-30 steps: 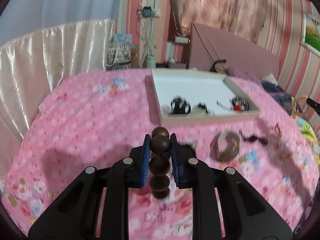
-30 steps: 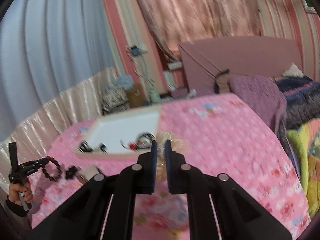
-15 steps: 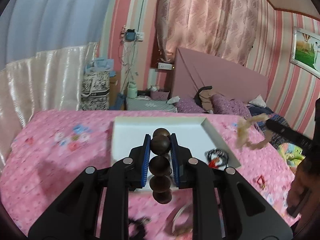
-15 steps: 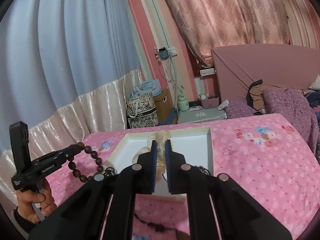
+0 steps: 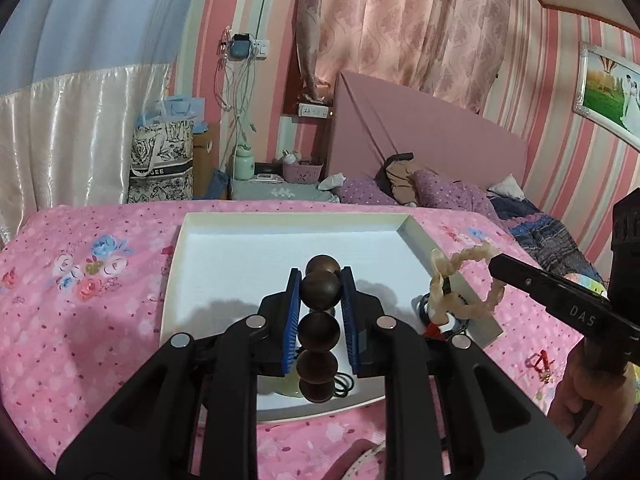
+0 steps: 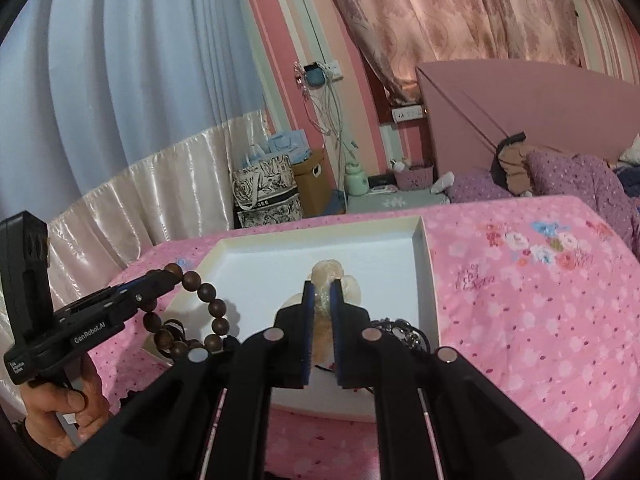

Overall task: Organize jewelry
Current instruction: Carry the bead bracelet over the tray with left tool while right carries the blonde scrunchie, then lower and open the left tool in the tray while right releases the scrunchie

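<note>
My left gripper [image 5: 320,280] is shut on a bracelet of dark brown wooden beads [image 5: 320,330] and holds it above the near part of the white tray [image 5: 208,276]. In the right wrist view the bracelet [image 6: 208,312] hangs in a loop over the tray's left edge [image 6: 216,250]. My right gripper [image 6: 322,286] is shut on a cream, frilly hair tie [image 6: 326,272] above the tray's middle. In the left wrist view the hair tie [image 5: 464,280] hangs over the tray's right wall.
Small dark jewelry pieces [image 5: 440,320] lie in the tray's right near corner, and a black ring [image 5: 344,386] lies by its front edge. A small red item [image 5: 538,362] lies on the pink flowered bedspread [image 5: 80,320]. A headboard, a nightstand and bags stand behind.
Both grippers have moved forward over the tray, each still holding its piece. The tray now looks larger and nearer in both views.
</note>
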The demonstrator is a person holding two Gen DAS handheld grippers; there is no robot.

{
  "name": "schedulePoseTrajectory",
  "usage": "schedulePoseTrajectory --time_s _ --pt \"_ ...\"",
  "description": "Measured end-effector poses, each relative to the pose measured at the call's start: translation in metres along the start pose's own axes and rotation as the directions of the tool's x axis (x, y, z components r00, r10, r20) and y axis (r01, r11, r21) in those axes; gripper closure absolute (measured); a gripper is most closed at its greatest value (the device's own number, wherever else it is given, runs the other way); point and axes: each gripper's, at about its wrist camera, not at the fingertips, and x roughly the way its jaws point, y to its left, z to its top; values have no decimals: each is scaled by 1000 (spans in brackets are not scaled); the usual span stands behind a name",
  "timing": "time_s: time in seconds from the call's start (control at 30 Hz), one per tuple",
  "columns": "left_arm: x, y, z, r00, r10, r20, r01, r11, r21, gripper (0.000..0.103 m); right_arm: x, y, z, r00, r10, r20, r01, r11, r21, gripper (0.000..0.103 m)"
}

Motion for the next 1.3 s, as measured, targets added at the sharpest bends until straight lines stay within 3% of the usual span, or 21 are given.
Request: schedulePoseTrajectory --time_s 0.23,0.43,0.8,1.3 --pt "18 1 -7 1000 0 -28 0 1000 -3 85 9 -2 -9 1000 5 -31 -4 1000 10 96" --pt "34 -2 -16 997 47 -63 -47 999 7 85 21 -9 -15 997 -21 -80 22 1000 21 96" --pt "49 -7 -37 992 60 -115 -58 998 21 85 34 -16 -31 986 -73 -151 75 997 8 95" --pt "48 -2 -51 991 60 -123 -60 998 4 72 43 -16 -41 974 -146 -172 141 989 -36 93"
